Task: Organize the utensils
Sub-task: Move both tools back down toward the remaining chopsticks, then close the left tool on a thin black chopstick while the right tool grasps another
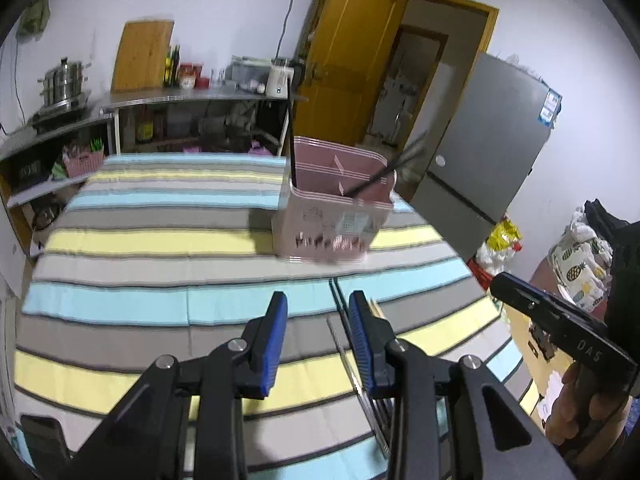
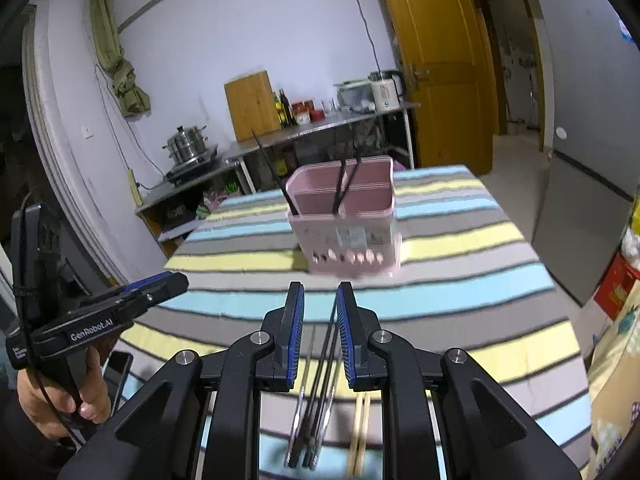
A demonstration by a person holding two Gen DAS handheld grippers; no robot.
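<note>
While both grippers stand empty, left gripper (image 1: 318,300) part-open, right gripper (image 2: 320,292) narrower, their frames hide parts of the chopsticks (image 2: 320,412); the holder (image 2: 344,220) appears blurred.

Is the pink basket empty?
No, the pink basket has black chopsticks standing in it, with more chopsticks lying on the striped cloth nearby.

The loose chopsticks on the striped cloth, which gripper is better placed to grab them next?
Right. The right gripper sits directly above the black and metal chopsticks; the left gripper is off to their side.
</note>
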